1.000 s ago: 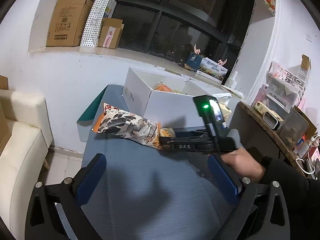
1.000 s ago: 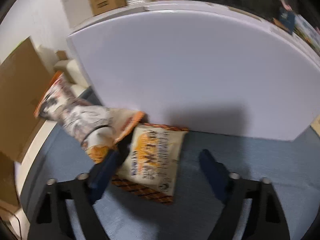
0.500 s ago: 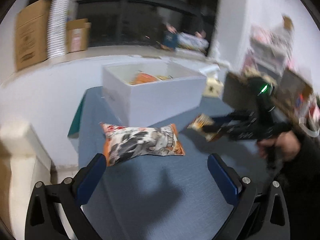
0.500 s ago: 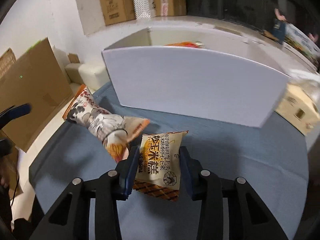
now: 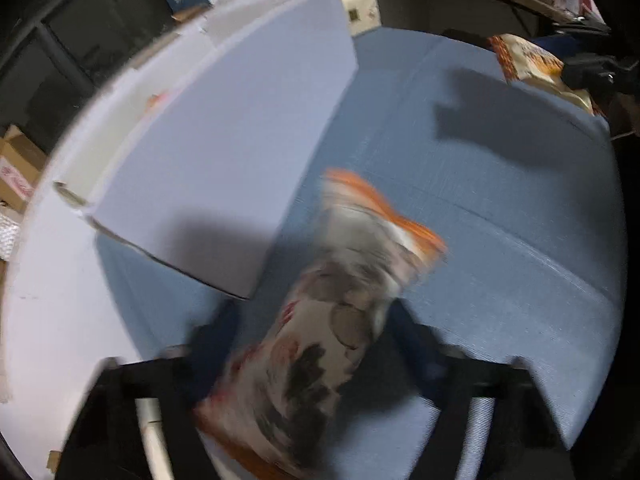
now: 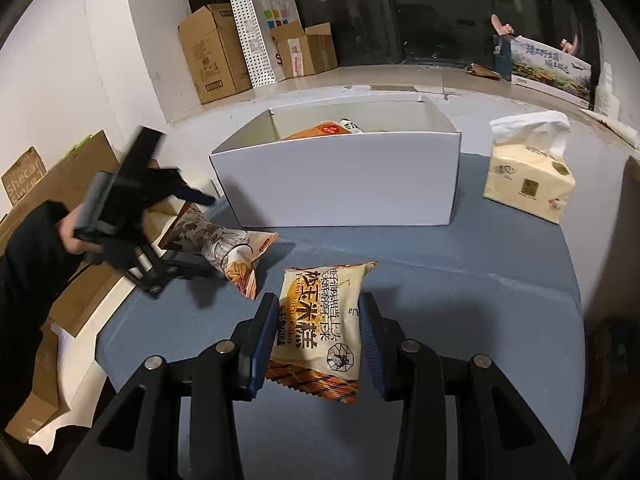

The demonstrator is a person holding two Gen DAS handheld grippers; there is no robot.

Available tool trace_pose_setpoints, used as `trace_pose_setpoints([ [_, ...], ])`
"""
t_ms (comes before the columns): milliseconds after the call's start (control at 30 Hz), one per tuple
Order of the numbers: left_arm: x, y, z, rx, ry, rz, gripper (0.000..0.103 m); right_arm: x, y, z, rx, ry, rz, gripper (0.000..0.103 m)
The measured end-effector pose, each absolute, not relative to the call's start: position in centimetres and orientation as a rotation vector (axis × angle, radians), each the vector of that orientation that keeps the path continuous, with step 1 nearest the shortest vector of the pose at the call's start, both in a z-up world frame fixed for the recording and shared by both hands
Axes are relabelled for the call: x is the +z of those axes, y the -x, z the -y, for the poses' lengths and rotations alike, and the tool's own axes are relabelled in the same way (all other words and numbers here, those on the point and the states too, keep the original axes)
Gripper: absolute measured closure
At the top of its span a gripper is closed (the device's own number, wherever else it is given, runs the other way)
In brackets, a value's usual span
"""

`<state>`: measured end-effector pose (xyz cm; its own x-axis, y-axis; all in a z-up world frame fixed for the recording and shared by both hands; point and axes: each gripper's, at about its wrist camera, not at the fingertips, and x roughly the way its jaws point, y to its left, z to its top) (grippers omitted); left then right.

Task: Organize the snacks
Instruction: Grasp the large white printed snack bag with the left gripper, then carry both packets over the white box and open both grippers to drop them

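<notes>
Right wrist view gives us the clearest look, so we start with the blue surface [image 6: 460, 300] that carries everything. On its far half stands the white box [image 6: 340, 184], open at the top, with an orange packet [image 6: 320, 130] showing inside. To the box's right, near it but apart, sits a tissue pack [image 6: 528, 176]. On the ledge behind stand cardboard boxes [image 6: 212, 56] and a dotted paper bag [image 6: 264, 36].

Our left tool [image 6: 190, 236] reaches in from the left side, its fingers on either side of the long grey-and-orange snack bag [image 6: 224, 246], which lies just in front of the box's left corner. In the left wrist view the same bag [image 5: 320, 340] fills the gap between the fingers, but the frame is blurred and we cannot tell whether they press on it.

Our right tool [image 6: 318, 340] is closed narrow on the yellow rice-cake packet [image 6: 320, 320], both blue pads [image 6: 264, 340] touching its sides, the packet above the surface in front of the box.
</notes>
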<state>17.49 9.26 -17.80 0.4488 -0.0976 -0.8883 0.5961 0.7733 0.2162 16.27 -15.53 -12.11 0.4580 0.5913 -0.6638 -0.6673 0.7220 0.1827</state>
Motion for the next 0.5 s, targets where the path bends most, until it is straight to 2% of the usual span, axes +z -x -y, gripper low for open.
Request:
trace_pose_setpoints([
  [133, -17.0, -16.7, -9.9, -0.425, -0.392, -1.007, 0.061, -12.6, -16.1, 15.8, 0.783, 0.085, -0.779, 0.059],
  [500, -10.5, -7.8, -11.3, -0.271, 0.252, -0.620, 0.062, -11.6, -15.9, 16.0, 0.794, 0.013, -0.725, 0.059],
])
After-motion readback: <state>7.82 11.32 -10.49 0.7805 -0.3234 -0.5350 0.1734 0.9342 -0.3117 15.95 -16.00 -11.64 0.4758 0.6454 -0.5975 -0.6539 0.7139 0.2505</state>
